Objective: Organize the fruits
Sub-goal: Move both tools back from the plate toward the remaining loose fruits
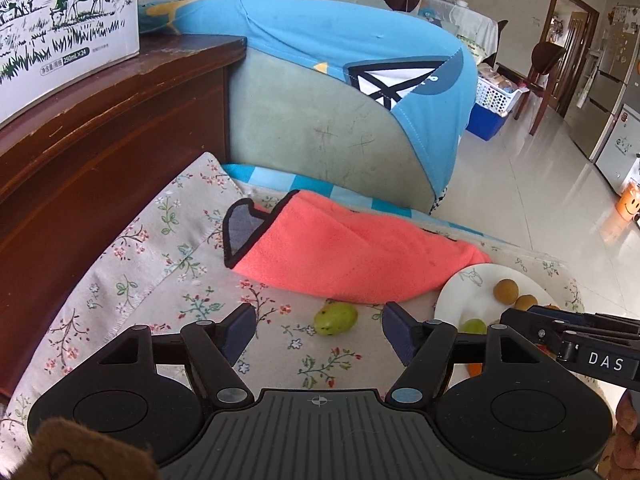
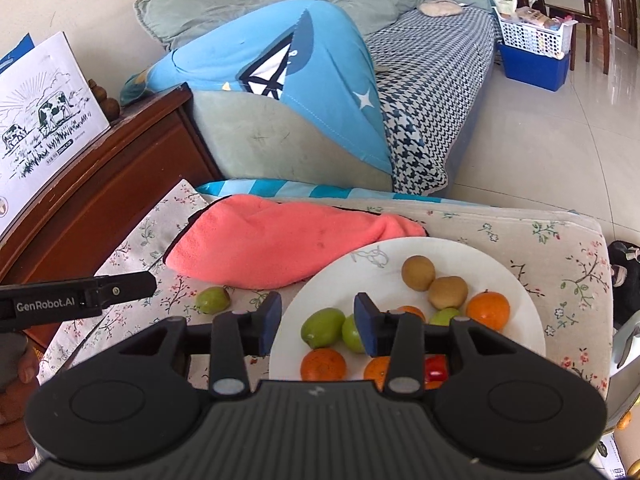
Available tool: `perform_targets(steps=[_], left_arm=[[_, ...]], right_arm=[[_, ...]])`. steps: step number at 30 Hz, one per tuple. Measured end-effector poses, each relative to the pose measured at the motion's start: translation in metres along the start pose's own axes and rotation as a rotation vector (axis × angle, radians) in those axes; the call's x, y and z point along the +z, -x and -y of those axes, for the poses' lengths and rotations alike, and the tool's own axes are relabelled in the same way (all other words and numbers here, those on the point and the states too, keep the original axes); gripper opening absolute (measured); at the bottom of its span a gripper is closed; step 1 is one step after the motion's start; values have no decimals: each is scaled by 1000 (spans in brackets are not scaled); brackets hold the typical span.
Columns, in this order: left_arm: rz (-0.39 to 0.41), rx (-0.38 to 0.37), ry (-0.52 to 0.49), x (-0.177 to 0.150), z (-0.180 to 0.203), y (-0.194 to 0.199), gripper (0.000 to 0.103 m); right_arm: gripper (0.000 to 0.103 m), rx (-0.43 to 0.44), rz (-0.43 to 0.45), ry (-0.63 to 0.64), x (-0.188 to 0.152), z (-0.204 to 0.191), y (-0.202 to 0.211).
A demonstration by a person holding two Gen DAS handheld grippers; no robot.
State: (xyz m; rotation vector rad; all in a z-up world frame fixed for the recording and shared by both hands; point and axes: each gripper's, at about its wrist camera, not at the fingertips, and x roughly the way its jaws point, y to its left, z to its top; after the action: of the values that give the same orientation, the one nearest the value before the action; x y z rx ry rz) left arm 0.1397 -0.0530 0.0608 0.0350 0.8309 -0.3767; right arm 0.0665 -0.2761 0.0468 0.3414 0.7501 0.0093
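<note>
**One green fruit off the plate, both grippers empty**

Left gripper (image 1: 319,330): fingers (image 1: 240,326) spread wide, nothing between the pads, poised over a lone green fruit (image 1: 335,319) lying on the floral cloth (image 1: 132,264). Same fruit seen from the right wrist view at (image 2: 213,300), just beside the edge of the pink towel (image 2: 280,248) and apart from the white plate (image 2: 516,276). Left gripper visible there too, entering from the left edge (image 2: 124,285).

Right gripper (image 2: 316,322): fingers (image 2: 270,320) parted moderately, gripping nothing, hanging above the near-left part of the plate. On the plate: two green fruits (image 2: 323,327) side by side beneath the fingers, a third green one (image 2: 445,316) further right, two brown fruits (image 2: 418,273) touching each other toward the far side, an orange (image 2: 488,310) at the right, another orange (image 2: 323,364) at the near rim, more orange partly hidden behind the right finger. Something red (image 2: 435,368) also half hidden there; kind unclear.

Behind the cloth: a sofa (image 2: 280,140) draped in blue fabric, a wooden cabinet (image 1: 100,140) carrying a milk carton box (image 1: 60,20).
</note>
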Motion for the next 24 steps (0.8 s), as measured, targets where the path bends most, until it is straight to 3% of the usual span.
perform_targets(steps=[7, 24], left_arm=[[-46, 27, -15, -8, -9, -8, 70], [-132, -8, -108, -34, -9, -21, 70]], right_arm=[[41, 17, -18, 31, -2, -16, -10], [42, 34, -56, 30, -3, -37, -37]])
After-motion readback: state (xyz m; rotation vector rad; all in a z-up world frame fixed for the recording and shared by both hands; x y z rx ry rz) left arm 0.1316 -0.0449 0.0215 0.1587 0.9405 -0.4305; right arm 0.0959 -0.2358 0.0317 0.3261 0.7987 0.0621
